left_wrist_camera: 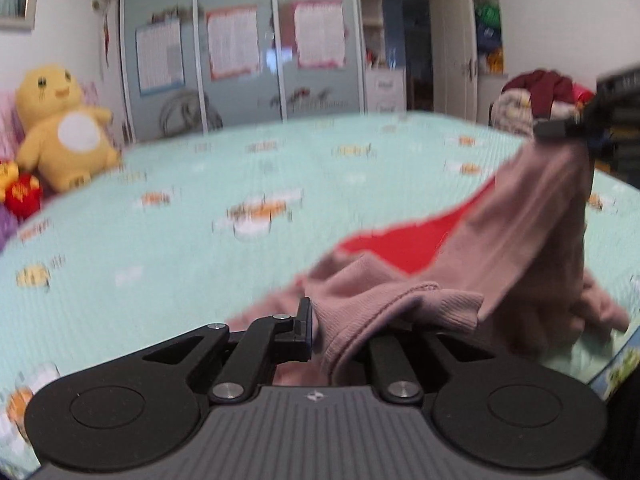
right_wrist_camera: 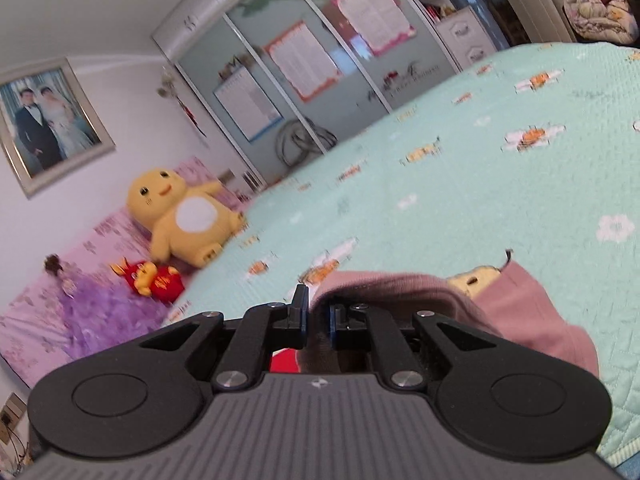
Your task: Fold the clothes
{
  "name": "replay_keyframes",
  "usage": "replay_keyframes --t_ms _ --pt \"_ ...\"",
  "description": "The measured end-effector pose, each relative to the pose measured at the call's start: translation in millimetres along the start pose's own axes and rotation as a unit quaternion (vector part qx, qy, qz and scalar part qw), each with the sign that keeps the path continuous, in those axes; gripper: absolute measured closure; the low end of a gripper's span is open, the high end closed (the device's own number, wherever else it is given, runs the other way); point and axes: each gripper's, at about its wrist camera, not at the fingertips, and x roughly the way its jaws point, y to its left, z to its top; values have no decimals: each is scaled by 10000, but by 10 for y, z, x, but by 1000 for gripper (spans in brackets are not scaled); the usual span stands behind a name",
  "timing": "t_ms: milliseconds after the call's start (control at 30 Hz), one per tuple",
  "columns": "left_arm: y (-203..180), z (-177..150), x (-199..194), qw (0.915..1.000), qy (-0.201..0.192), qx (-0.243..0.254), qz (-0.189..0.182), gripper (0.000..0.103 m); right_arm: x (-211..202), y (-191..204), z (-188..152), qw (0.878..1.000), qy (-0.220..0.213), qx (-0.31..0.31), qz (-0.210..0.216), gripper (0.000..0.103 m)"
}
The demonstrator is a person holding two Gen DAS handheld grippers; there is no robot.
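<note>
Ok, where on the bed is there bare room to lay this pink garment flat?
The open stretch of mint bedspread between the yellow plush and the pink garment is bare. The pillow end is crowded with the plush and red toy.

Two tongs were in view, the left tongs (left_wrist_camera: 320, 320) and the right tongs (right_wrist_camera: 318, 318). There was one pink garment (left_wrist_camera: 520, 240) on one bed (left_wrist_camera: 200, 220). Three stuffed toys sat by the wall: one yellow plush (right_wrist_camera: 184, 216), one red plush (right_wrist_camera: 154, 282), one purple doll (right_wrist_camera: 76, 300). Three posters (left_wrist_camera: 234, 46) hung on the wardrobe doors.
</note>
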Motion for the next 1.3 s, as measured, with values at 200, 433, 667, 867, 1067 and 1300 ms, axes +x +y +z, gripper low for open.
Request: replay_keyframes --t_ms 200,433,667,867,1067,1300 --pt "2 -305 211 9990 431 80 57 86 397 -289 -343 9915 803 247 -990 81" --pt "-3 -400 247 9997 152 41 175 72 440 -352 -648 9868 1138 564 -1001 70" --pt "-90 -497 248 9994 -149 14 302 67 678 143 -546 9940 946 -200 -514 72" --pt "-111 -571 249 9985 -382 142 365 63 882 566 -459 9933 774 -855 -94 69" --pt "-161 -766 243 9932 -898 432 594 51 991 642 -697 9876 950 -1250 -80 31" --pt "-260 -829 320 9820 -1307 731 1155 24 390 142 -1102 9883 1114 -979 -349 31"
